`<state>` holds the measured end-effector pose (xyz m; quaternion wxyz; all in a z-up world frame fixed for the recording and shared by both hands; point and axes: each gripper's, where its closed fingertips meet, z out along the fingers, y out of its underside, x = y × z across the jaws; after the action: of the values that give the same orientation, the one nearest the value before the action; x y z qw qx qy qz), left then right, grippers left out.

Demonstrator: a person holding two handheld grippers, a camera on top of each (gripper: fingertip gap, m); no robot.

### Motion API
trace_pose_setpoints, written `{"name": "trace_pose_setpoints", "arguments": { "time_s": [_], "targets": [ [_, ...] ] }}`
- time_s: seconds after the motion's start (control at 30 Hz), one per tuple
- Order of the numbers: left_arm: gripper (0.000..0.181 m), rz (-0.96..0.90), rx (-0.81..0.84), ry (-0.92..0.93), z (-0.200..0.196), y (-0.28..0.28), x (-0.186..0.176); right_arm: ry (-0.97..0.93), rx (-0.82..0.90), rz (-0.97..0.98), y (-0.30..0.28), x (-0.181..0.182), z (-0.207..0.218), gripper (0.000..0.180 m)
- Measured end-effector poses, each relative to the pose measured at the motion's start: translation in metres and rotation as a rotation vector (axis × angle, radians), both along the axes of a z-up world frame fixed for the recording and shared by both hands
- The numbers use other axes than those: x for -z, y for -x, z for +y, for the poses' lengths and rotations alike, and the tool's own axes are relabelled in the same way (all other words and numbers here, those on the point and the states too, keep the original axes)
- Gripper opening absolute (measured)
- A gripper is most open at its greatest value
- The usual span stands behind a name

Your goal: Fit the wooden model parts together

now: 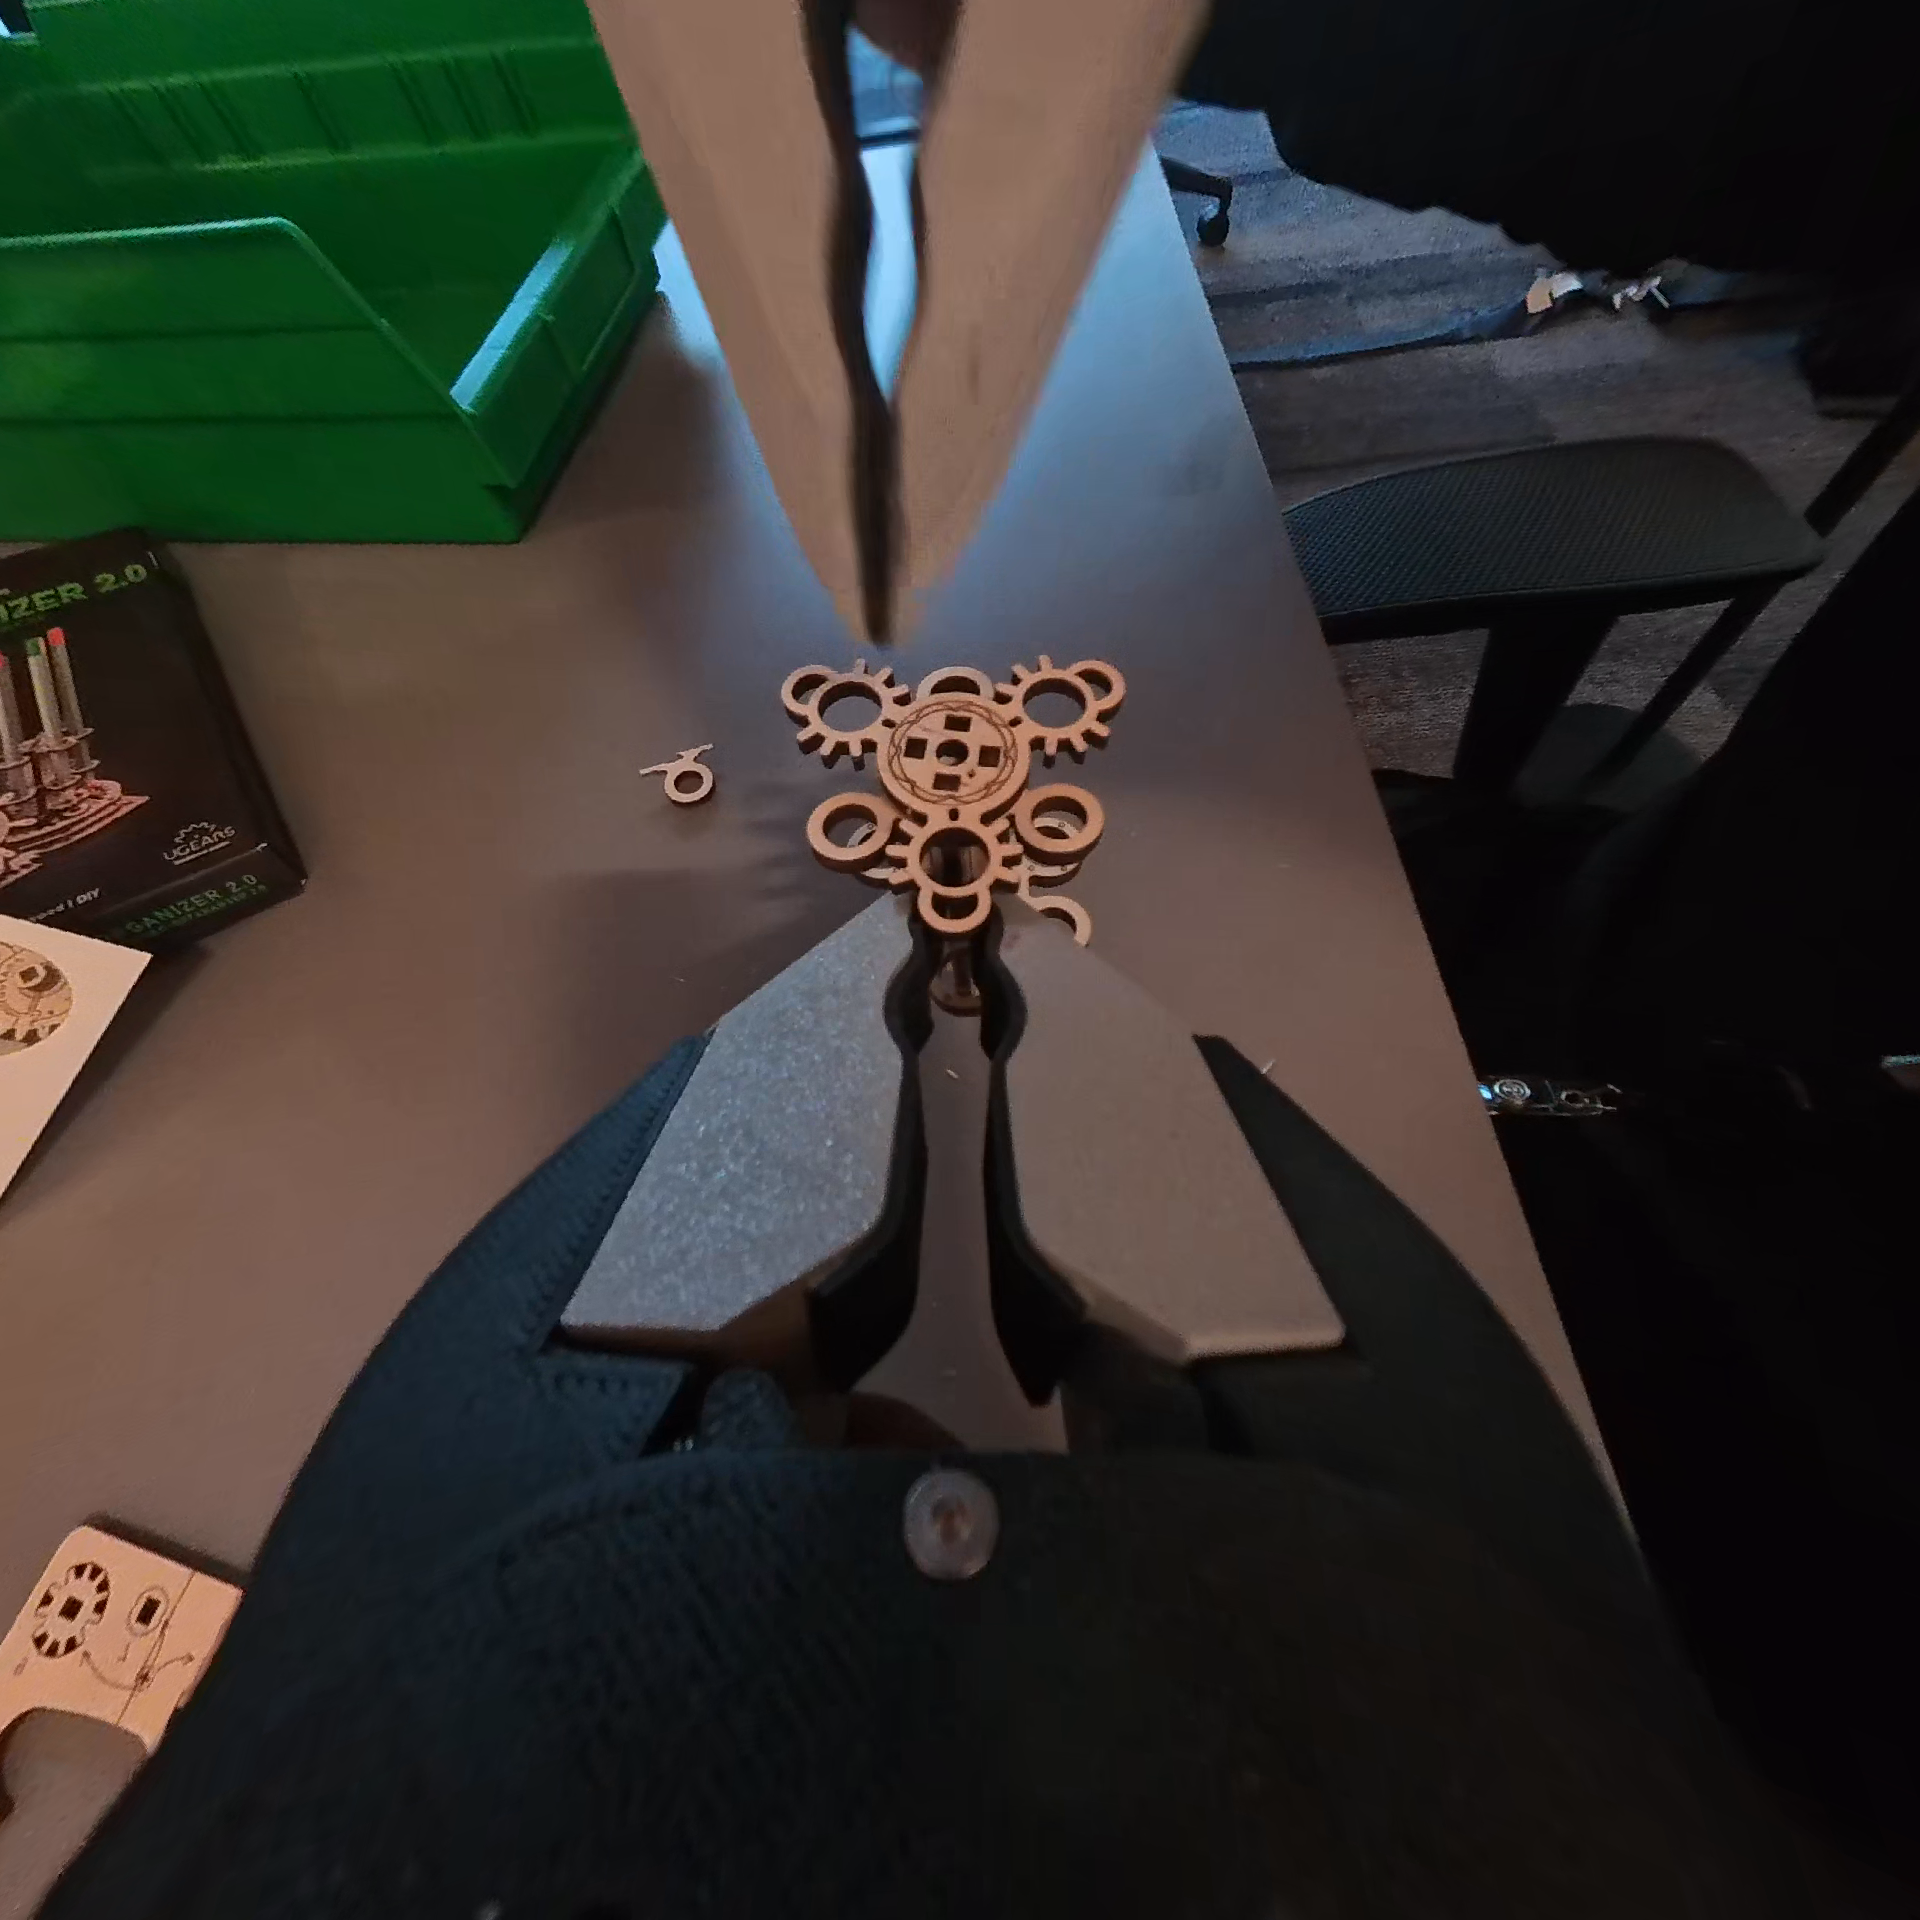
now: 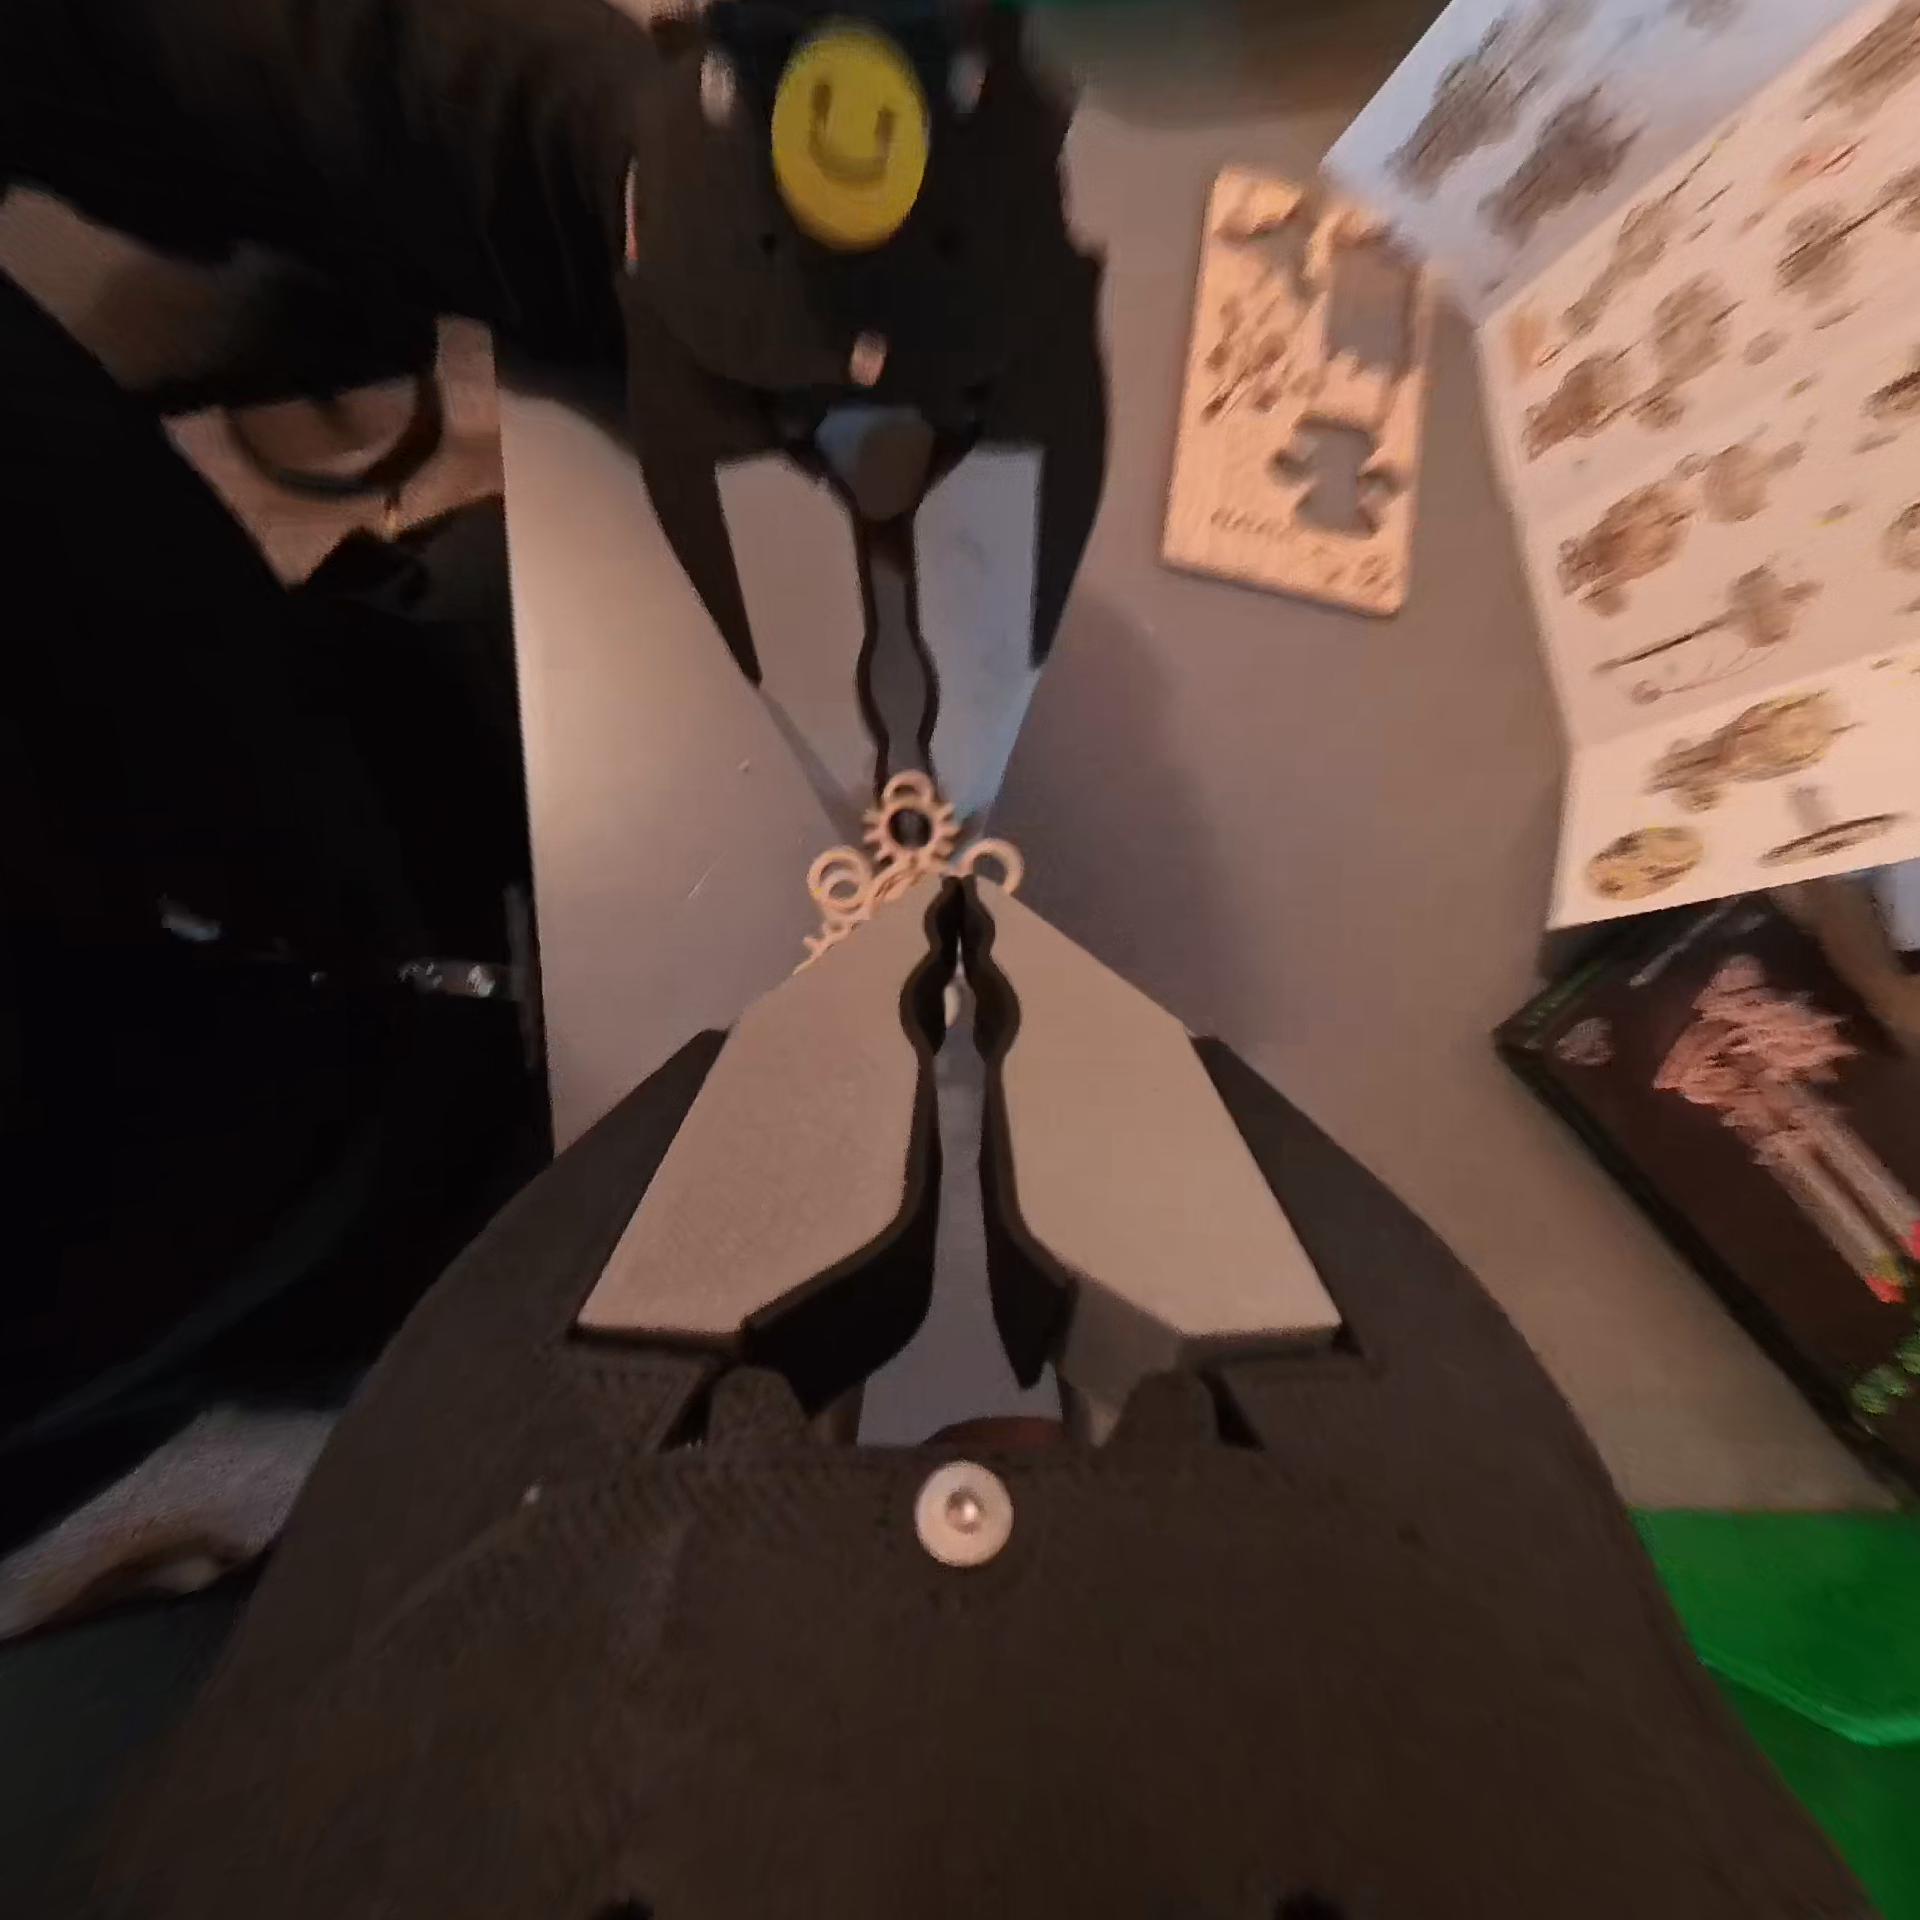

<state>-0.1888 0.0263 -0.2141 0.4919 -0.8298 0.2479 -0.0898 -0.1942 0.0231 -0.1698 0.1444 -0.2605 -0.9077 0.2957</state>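
A flat wooden gear assembly [image 1: 940, 764], made of rings, toothed wheels and a round centre disc, is held just above the grey table [image 1: 468, 1039]. My left gripper [image 1: 951, 925] is shut on its near ring. My right gripper [image 1: 878, 629] comes from the far side, shut, with its tips right at the assembly's far edge; nothing shows between them. In the right wrist view the right gripper [image 2: 954, 894] covers part of the assembly [image 2: 904, 836], and the left gripper [image 2: 902, 774] grips it from the opposite side. A small loose wooden ring piece [image 1: 681, 774] lies on the table to the left.
Green bins [image 1: 260, 343] stand at the back left. A black box [image 1: 114, 748] and a punched wooden sheet [image 1: 104, 1642] lie at the left. An open instruction booklet [image 2: 1683, 468] lies beside the wooden sheet [image 2: 1299, 395]. The table edge and a chair [image 1: 1538, 530] are at the right. The left gripper's tips are roughly 5 cm from the right gripper's.
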Motion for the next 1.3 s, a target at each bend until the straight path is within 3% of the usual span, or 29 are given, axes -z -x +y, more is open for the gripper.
{"name": "trace_pose_setpoints", "arguments": {
  "time_s": [0.1,0.27,0.43,0.6,0.73,0.93,1.1,1.3],
  "targets": [
    [0.001,-0.003,-0.011,0.001,0.000,0.002,0.000,-0.048,0.018,-0.011,0.002,0.007,0.004,0.000],
    [0.001,-0.008,-0.008,0.002,0.001,0.001,0.000,0.023,0.013,0.059,0.006,-0.021,-0.001,0.000],
    [0.001,-0.024,-0.020,0.010,0.002,0.003,0.000,-0.078,0.007,-0.044,-0.001,0.011,0.004,0.000],
    [0.001,-0.023,-0.019,0.010,0.002,0.001,0.000,0.008,-0.002,0.039,0.001,-0.025,-0.003,0.000],
    [0.001,-0.023,-0.020,0.013,0.002,0.001,0.000,-0.074,-0.006,-0.068,-0.006,0.010,0.001,0.002],
    [0.001,-0.023,-0.018,0.011,0.002,0.000,0.000,-0.017,0.021,0.057,0.007,-0.023,0.003,0.000],
    [0.001,-0.023,-0.025,0.011,0.003,0.001,0.000,-0.121,-0.010,-0.042,0.004,0.014,0.007,0.000],
    [0.001,-0.023,-0.017,0.011,0.002,0.000,0.000,-0.023,-0.029,0.012,0.009,-0.020,0.003,0.000]
  ]
}}
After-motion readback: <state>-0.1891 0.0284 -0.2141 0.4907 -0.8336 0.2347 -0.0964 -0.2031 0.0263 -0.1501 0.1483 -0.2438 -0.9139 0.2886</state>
